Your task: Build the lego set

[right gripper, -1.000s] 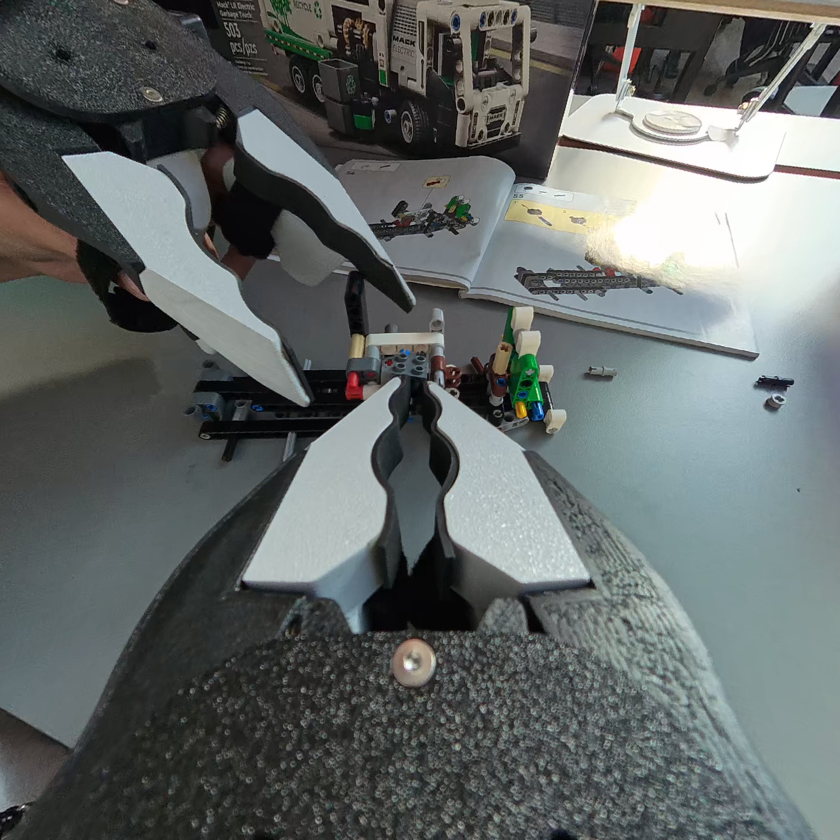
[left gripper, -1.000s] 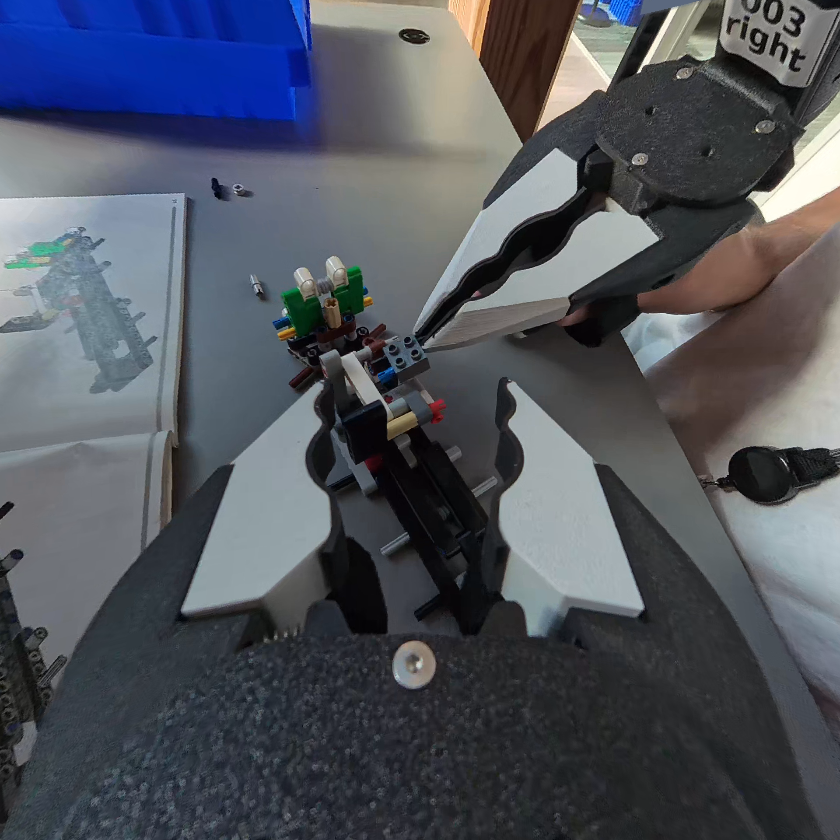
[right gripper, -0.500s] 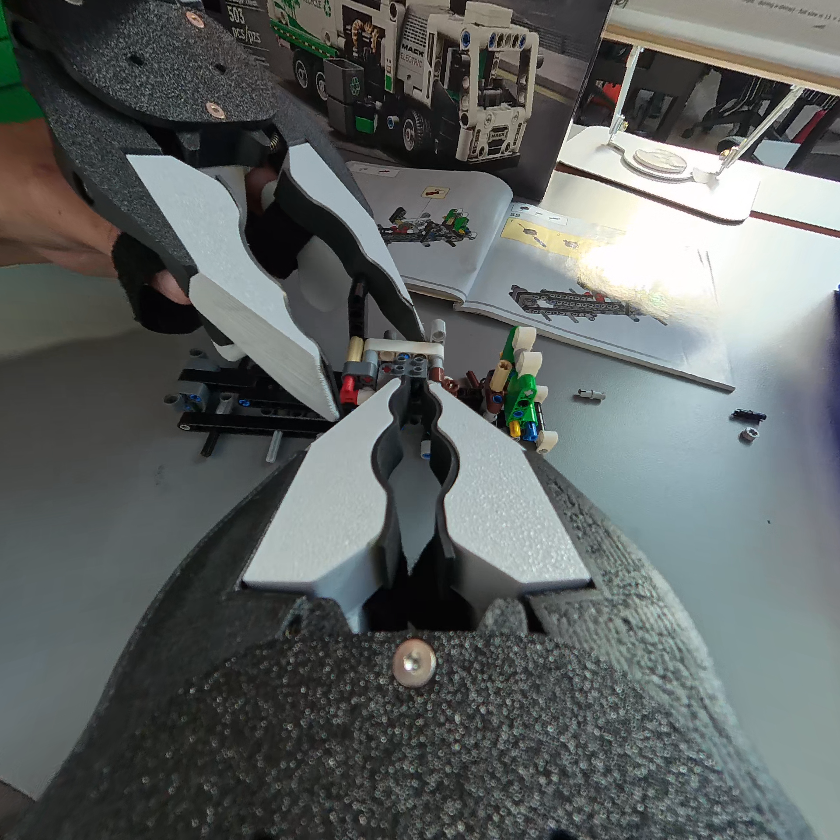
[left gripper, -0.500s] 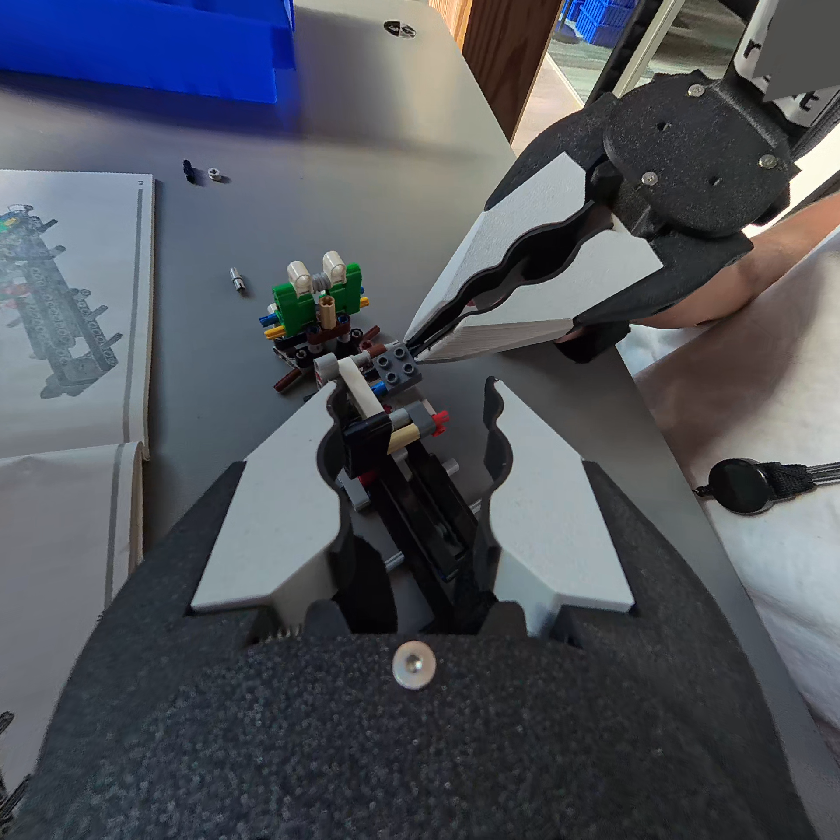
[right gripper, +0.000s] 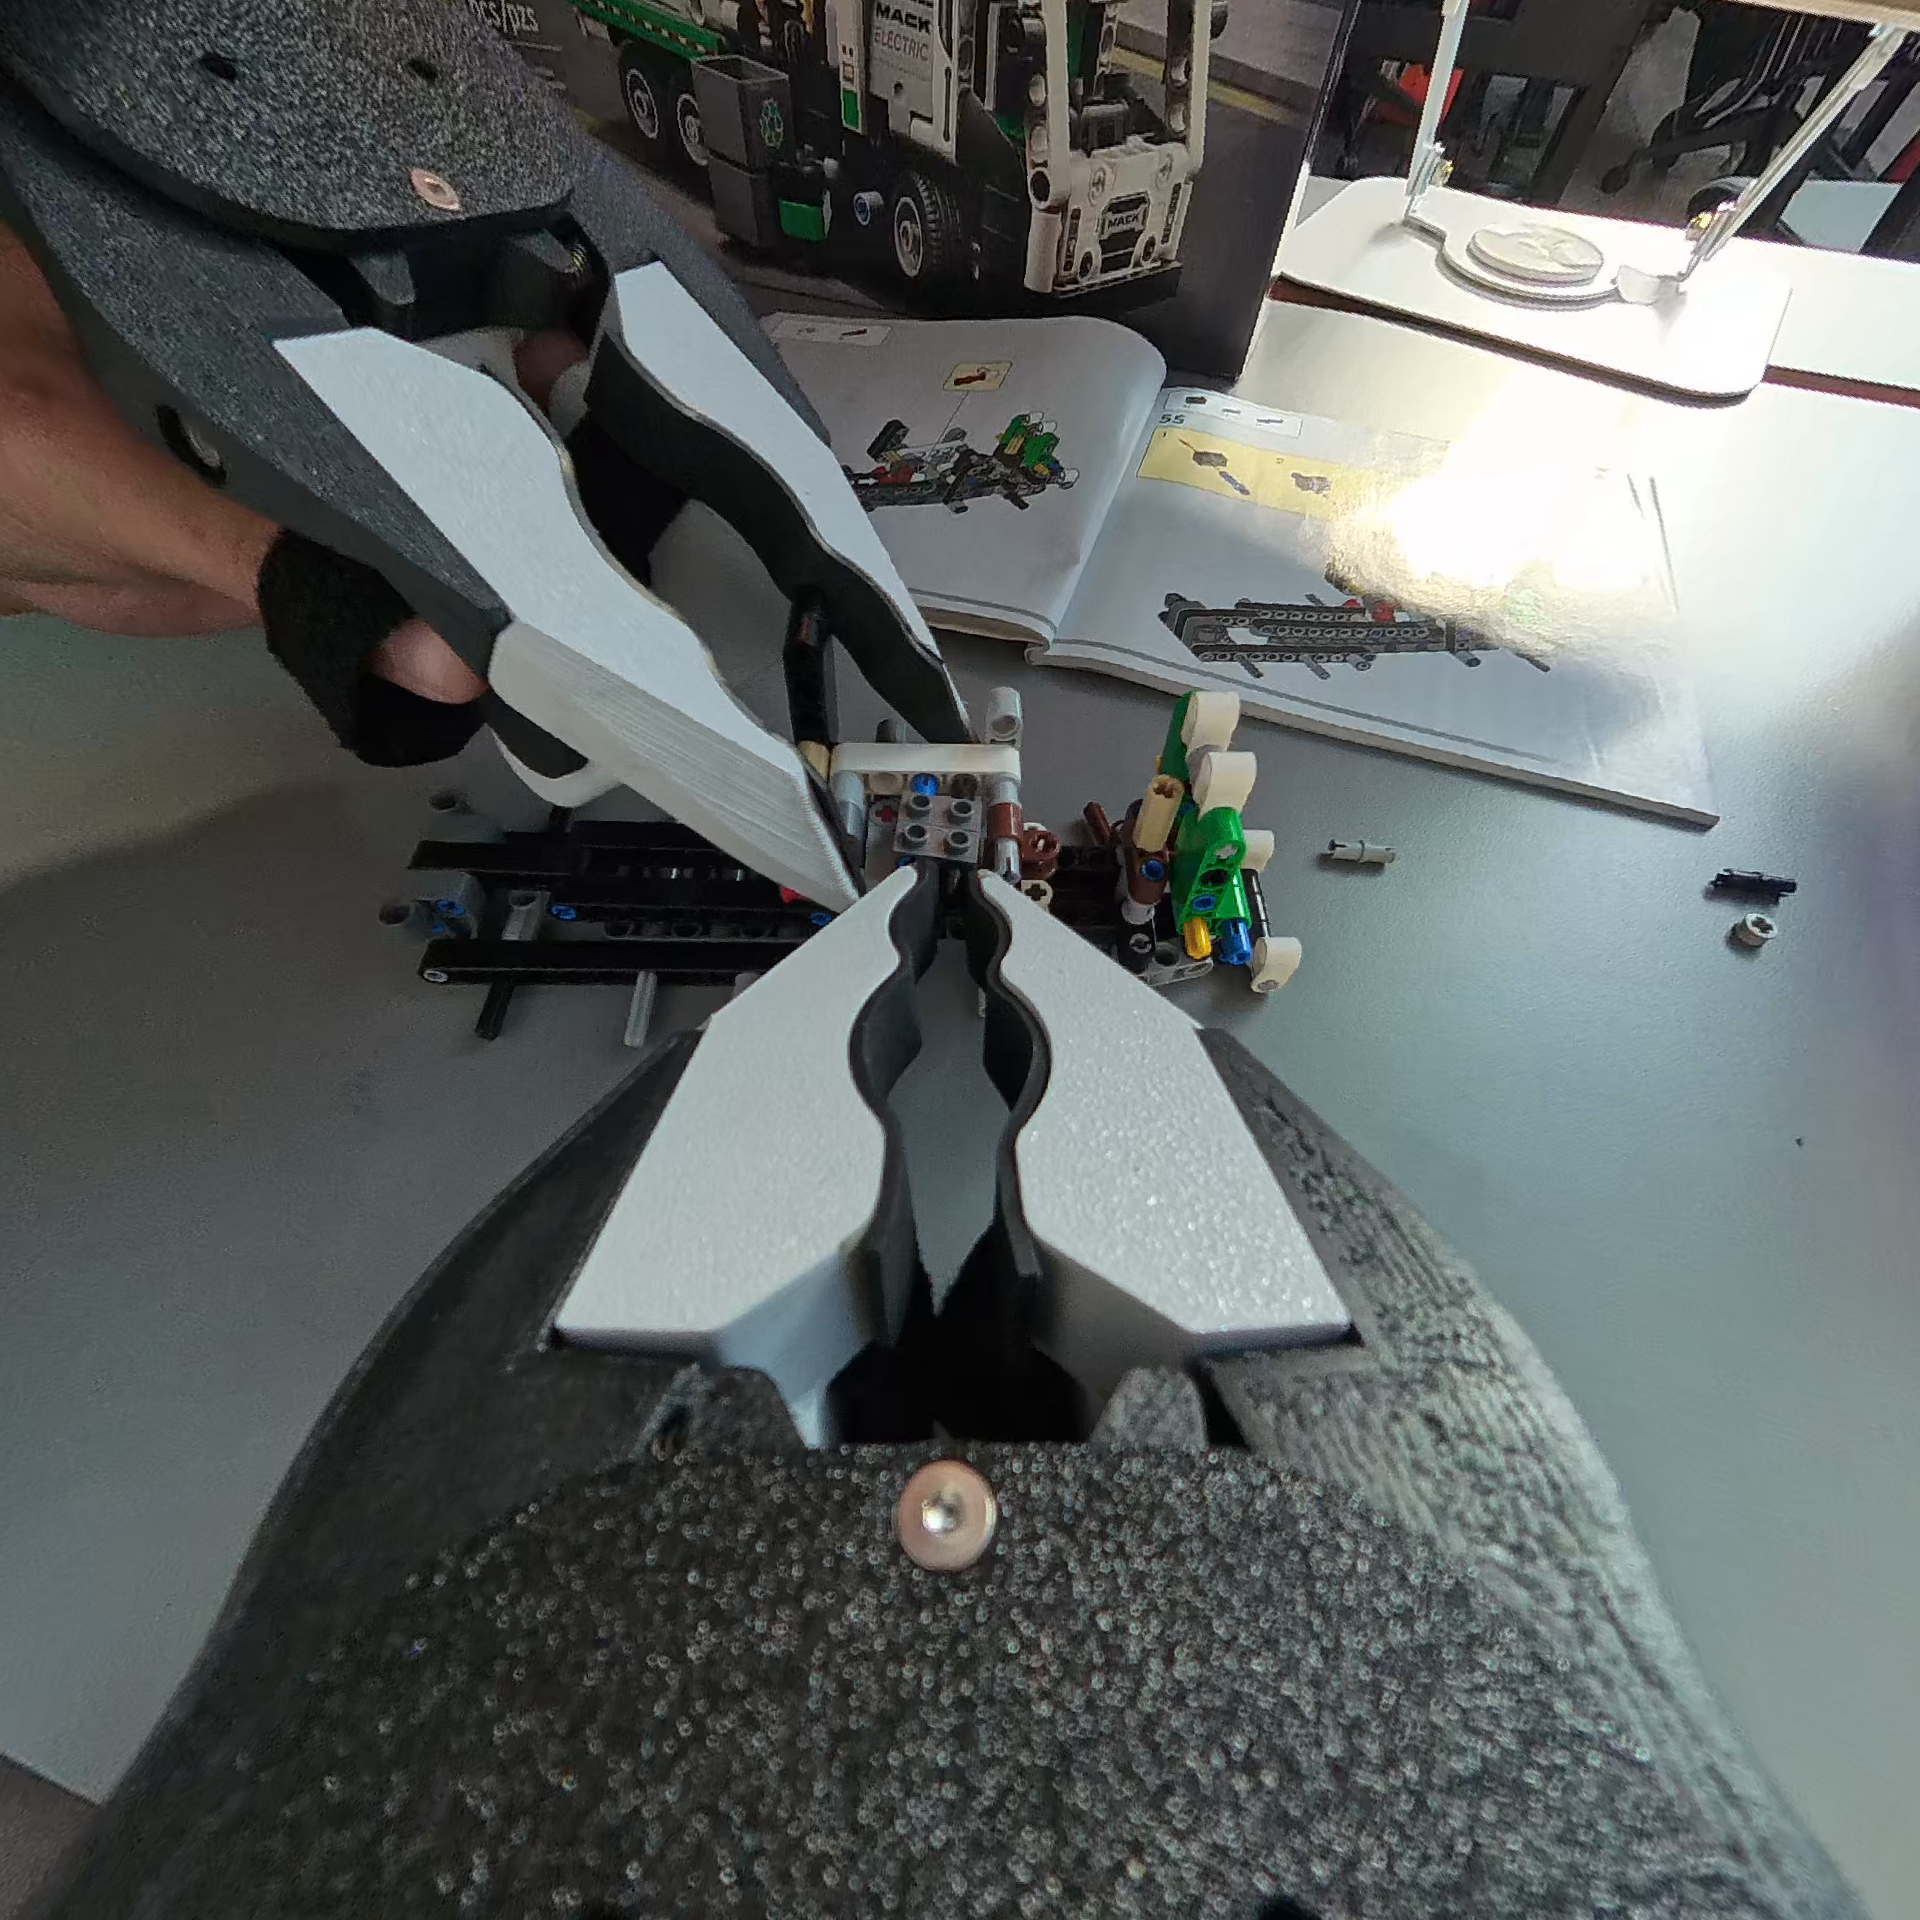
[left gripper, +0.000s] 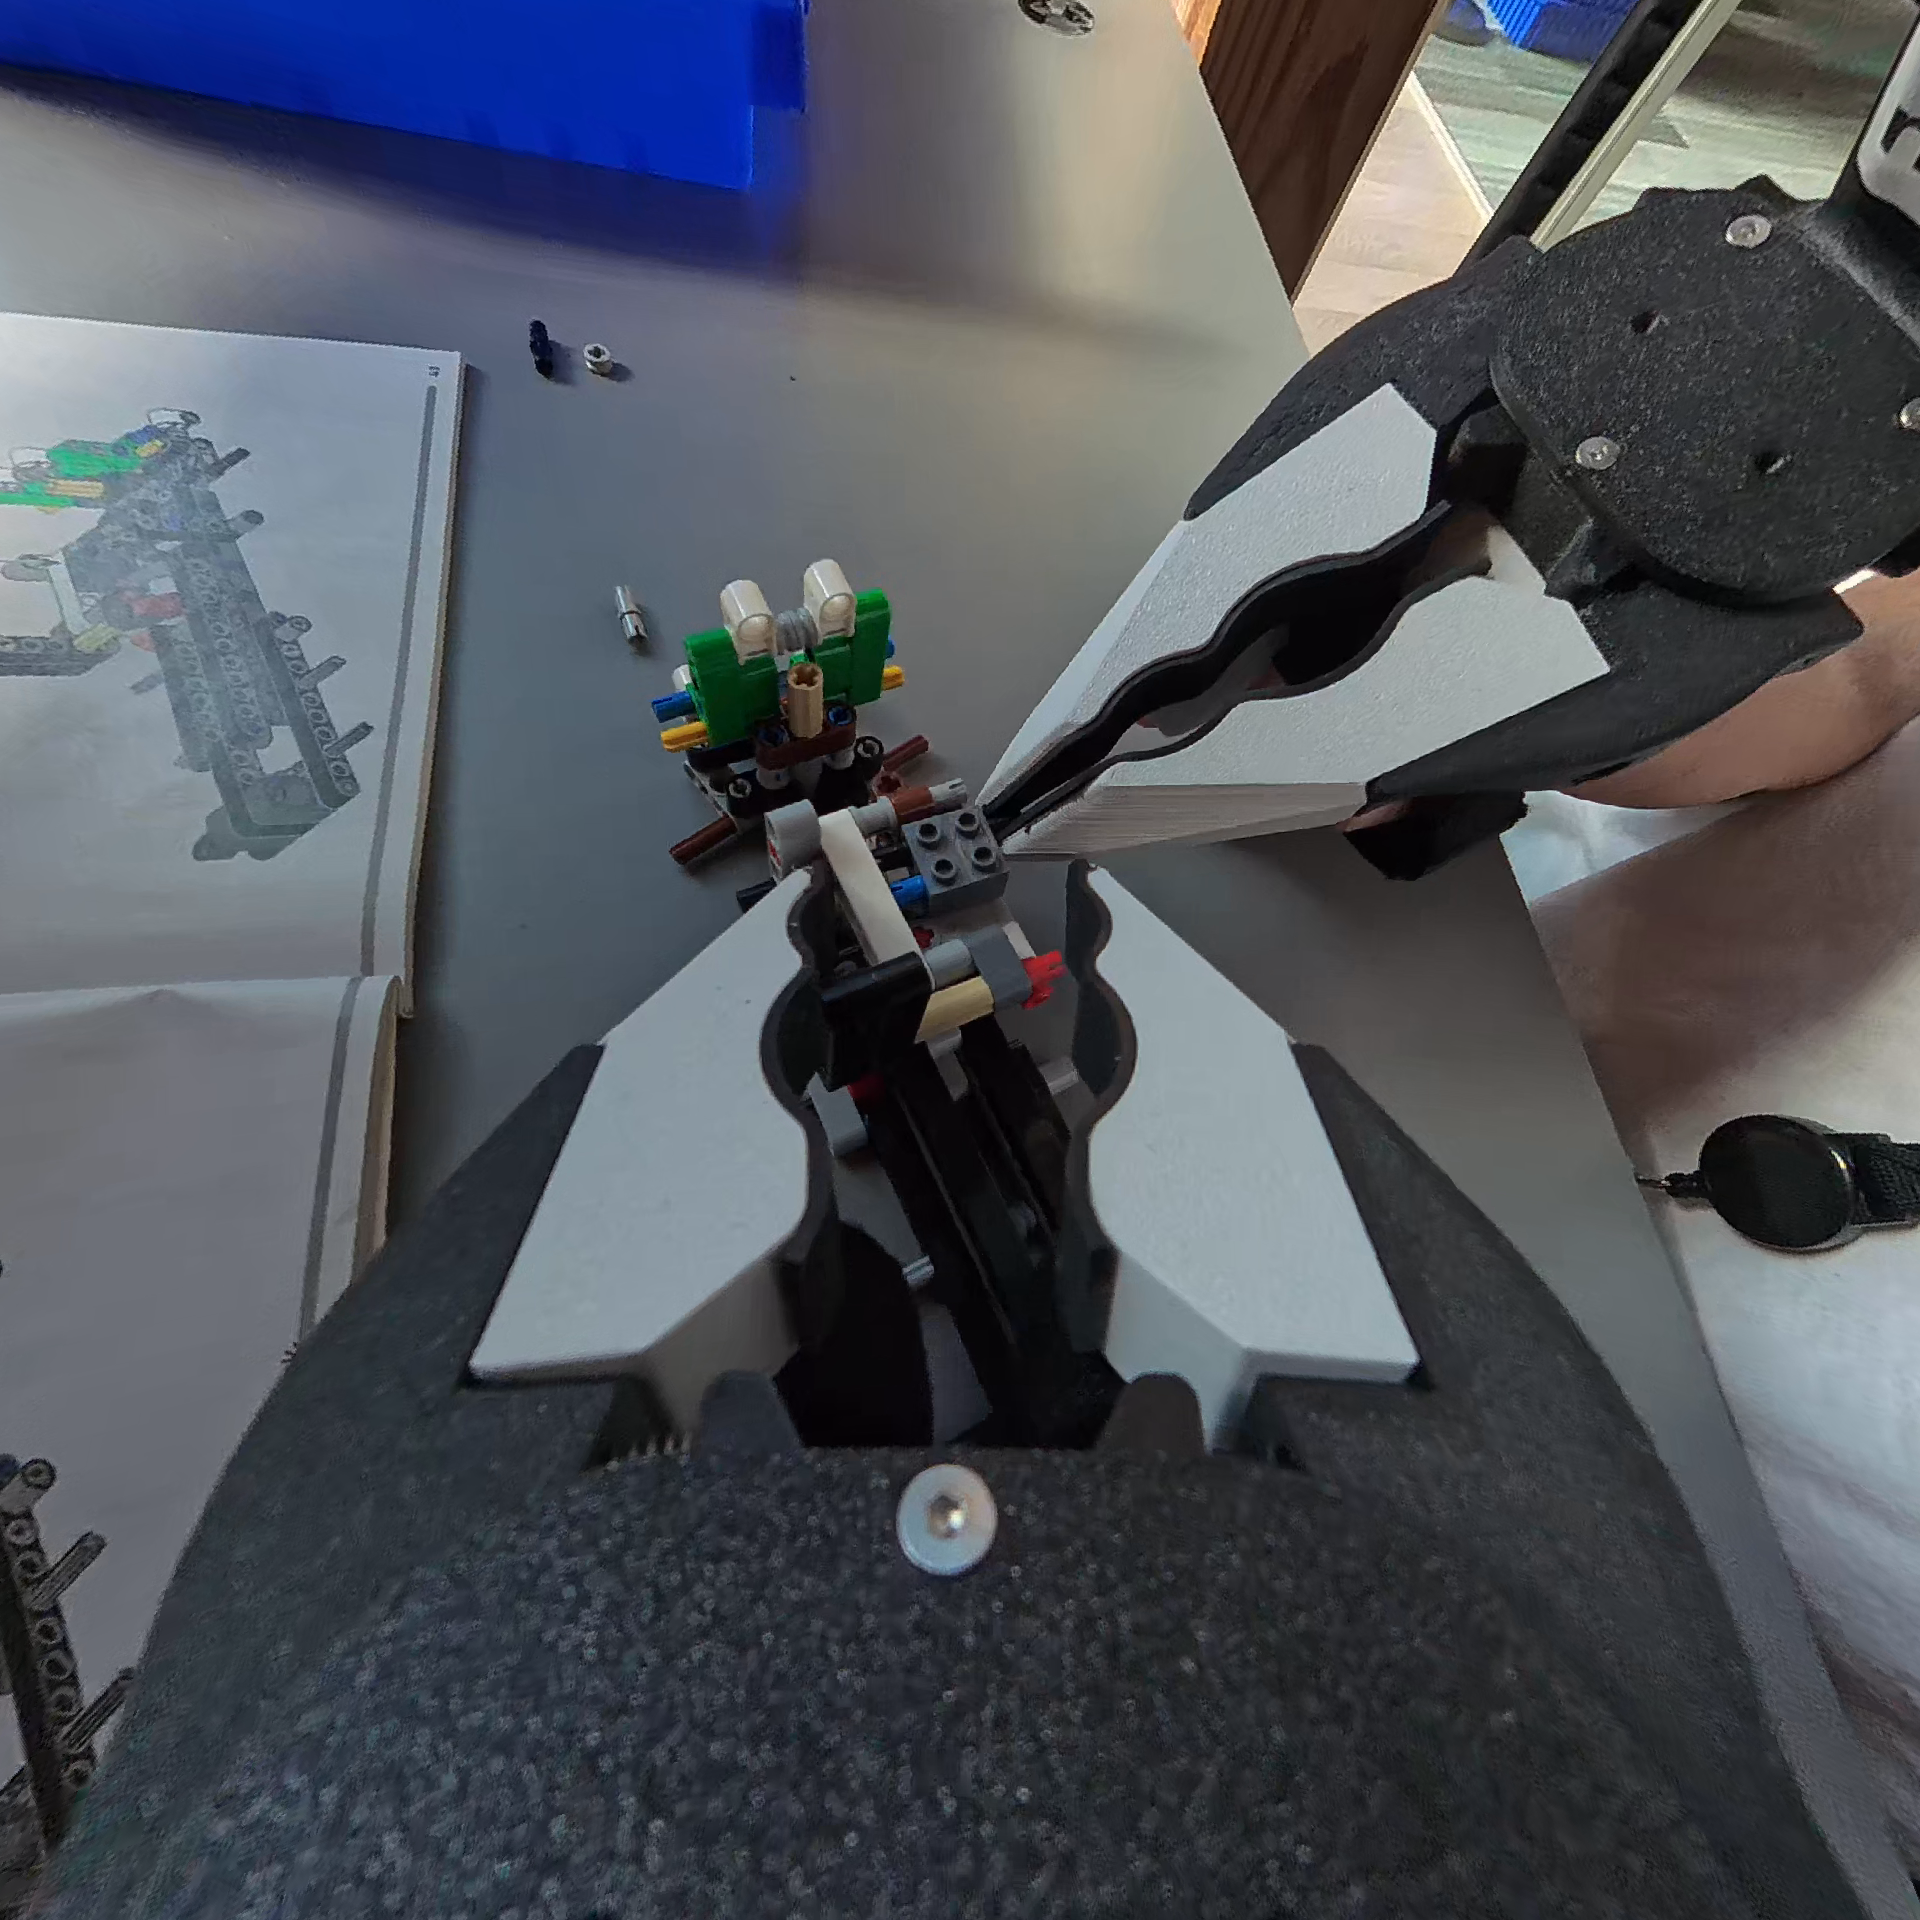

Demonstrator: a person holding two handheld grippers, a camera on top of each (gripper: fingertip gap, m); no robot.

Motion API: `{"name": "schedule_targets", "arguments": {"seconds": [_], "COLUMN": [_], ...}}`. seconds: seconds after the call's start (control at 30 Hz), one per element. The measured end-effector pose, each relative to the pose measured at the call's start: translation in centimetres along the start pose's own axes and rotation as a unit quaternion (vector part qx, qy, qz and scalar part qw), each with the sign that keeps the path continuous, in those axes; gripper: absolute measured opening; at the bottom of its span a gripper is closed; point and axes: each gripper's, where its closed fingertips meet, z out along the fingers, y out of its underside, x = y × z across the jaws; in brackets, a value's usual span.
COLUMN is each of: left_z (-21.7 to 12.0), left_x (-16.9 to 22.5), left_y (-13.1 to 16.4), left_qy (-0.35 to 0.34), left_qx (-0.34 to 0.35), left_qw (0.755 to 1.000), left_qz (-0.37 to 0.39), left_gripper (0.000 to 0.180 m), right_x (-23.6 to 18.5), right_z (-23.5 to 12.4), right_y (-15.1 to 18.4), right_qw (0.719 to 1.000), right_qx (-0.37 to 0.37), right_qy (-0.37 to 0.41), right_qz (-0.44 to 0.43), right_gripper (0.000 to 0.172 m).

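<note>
Grey table (right gripper: 1558,1195), one brick chassis (left gripper: 966,1122) straddled by left gripper (left gripper: 940,894), apart; right gripper (right gripper: 945,883) together at grey stud brick (right gripper: 940,826); box (right gripper: 935,135) only rightward.

Our left gripper (left gripper: 940,894) angled down, jaws partly spread. Our right gripper (right gripper: 943,878) low, fingertips nearly together, tips just beside left gripper's. Bare hands grip both handles.

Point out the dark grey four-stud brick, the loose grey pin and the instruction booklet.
dark grey four-stud brick (left gripper: 954,847), left wrist view, studded top.
loose grey pin (right gripper: 1359,853), right wrist view, its middle.
instruction booklet (right gripper: 1039,520), right wrist view, left page.
</note>
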Motion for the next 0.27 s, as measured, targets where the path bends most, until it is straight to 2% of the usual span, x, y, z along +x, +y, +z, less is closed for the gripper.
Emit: {"name": "schedule_targets", "arguments": {"seconds": [0.1,0.27], "left_z": [0.16,0.27], "left_x": [-0.45,-0.68], "left_y": [-0.06,-0.03], "left_qy": [-0.016,-0.023], "left_qx": [-0.007,-0.034], "left_qw": [1.0,0.999], "left_qz": [-0.002,0.002], "left_gripper": [0.035,0.034], "right_x": [0.17,0.2], "right_z": [0.0,-0.03], "right_y": [-0.09,-0.13], "right_qw": [1.0,0.999], "right_qx": [0.003,0.005], "right_qy": [0.004,0.019], "right_qz": [-0.008,-0.039], "right_gripper": [0.003,0.003]}}
